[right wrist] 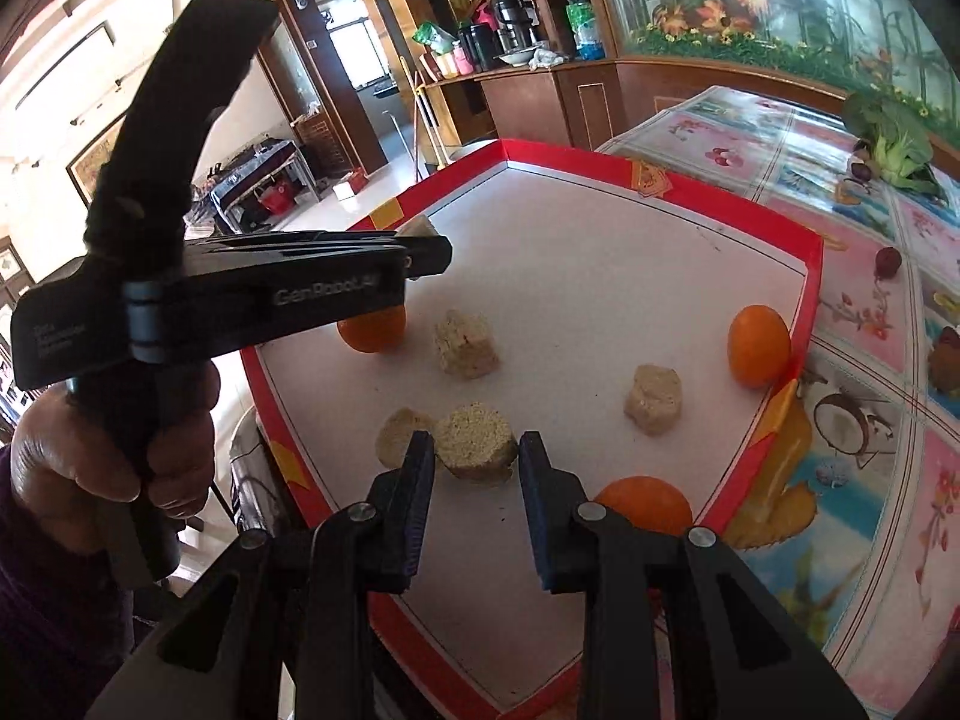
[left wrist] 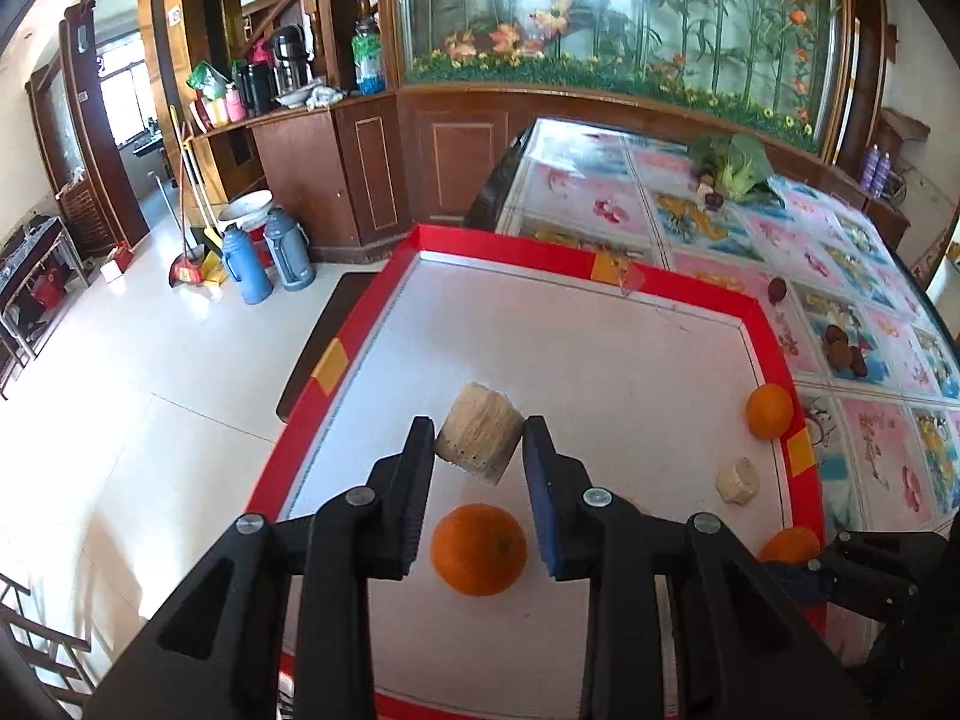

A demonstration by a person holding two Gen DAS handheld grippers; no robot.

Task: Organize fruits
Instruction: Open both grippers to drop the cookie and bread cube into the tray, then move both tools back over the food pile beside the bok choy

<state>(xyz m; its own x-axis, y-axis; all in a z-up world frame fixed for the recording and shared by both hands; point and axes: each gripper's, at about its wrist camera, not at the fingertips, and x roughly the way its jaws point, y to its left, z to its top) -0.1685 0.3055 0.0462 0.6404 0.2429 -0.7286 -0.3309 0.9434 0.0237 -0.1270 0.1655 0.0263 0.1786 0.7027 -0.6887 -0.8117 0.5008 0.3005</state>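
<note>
A white tray with a red rim (left wrist: 690, 291) (right wrist: 666, 171) lies on the table. My left gripper (left wrist: 478, 438) is shut on a beige fibrous block (left wrist: 478, 441) and holds it above the tray; an orange (left wrist: 478, 549) lies below it. In the right wrist view the left gripper (right wrist: 429, 252) hovers over that orange (right wrist: 372, 330). My right gripper (right wrist: 477, 450) is open around another beige block (right wrist: 477, 450) resting on the tray. Other beige blocks (right wrist: 467, 343) (right wrist: 654, 399) (right wrist: 399, 432) and oranges (right wrist: 757, 345) (right wrist: 645, 504) lie on the tray.
The table has a flowered cloth (left wrist: 870, 456) with small dark red fruits (left wrist: 840, 348) (right wrist: 888, 261) and leafy greens (left wrist: 735, 171). Thermos flasks (left wrist: 267, 261) stand on the floor at left. A wooden cabinet with an aquarium (left wrist: 600, 12) stands behind.
</note>
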